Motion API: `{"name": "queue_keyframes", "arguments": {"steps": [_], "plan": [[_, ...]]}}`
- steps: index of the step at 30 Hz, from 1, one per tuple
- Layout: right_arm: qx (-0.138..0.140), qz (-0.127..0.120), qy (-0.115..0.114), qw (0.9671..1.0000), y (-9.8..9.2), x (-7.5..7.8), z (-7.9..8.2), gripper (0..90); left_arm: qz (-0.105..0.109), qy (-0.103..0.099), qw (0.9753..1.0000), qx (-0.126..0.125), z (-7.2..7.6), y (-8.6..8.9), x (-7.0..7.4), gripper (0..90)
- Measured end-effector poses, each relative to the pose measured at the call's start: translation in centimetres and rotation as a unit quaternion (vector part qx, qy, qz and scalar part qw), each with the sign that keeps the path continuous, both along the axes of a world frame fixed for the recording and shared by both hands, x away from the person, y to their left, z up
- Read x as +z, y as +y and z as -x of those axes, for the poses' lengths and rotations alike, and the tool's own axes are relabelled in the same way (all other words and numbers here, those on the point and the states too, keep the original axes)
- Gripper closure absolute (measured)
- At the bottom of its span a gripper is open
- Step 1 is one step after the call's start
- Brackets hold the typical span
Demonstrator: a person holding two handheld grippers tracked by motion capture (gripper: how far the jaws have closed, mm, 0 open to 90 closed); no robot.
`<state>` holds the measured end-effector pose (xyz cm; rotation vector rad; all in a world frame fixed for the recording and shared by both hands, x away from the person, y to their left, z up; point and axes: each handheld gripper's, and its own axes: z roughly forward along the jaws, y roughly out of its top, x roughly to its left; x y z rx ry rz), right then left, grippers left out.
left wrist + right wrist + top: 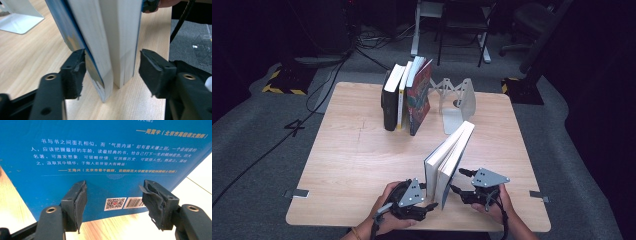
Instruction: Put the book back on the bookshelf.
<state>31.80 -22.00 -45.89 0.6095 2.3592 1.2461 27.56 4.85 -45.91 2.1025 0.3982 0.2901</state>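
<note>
Wooden table (362, 165) — upright blue-covered books (447, 162)

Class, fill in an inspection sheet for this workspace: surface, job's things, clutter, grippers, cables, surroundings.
Surface: wooden table, bare in front.
Job's things: two blue books standing side by side on the near edge; row of books at the back; white bookend beside it.
Clutter: nothing seen.
Grippers: left gripper open around both books' ends; right gripper open, facing the back cover.
Cables: black cable on the floor, left.
Surroundings: grey carpet, chair legs.
</note>
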Motion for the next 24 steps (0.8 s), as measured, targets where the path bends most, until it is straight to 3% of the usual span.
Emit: {"name": "queue_keyframes", "arguments": {"steps": [8,11,15,19,24], "plan": [[-0.008,-0.007,-0.001,0.9999,0.0,-0.5,-0.2,33.0,-0.002,0.002,0.999,0.045,0.3,-2.3,-1.1,29.3],[-0.008,-0.008,-0.004,0.9999,0.0,-0.5,-0.2,33.0,-0.002,0.011,0.9975,0.07,0.1,-3.1,-1.6,28.3],[-0.008,-0.008,-0.005,0.9999,0.0,-0.5,-0.2,33.0,0.009,-0.004,0.9943,0.107,0.3,-3.9,-2.0,31.2],[-0.01,-0.006,-0.008,0.9999,0.0,-0.5,-0.2,32.4,0.022,0.004,0.9937,0.11,0.0,-3.6,-2.0,37.2],[-0.017,-0.006,-0.015,0.9997,-0.1,-0.4,-0.4,33.6,0.018,0.004,0.9952,0.096,-0.2,-3.1,-1.8,42.6]]}}
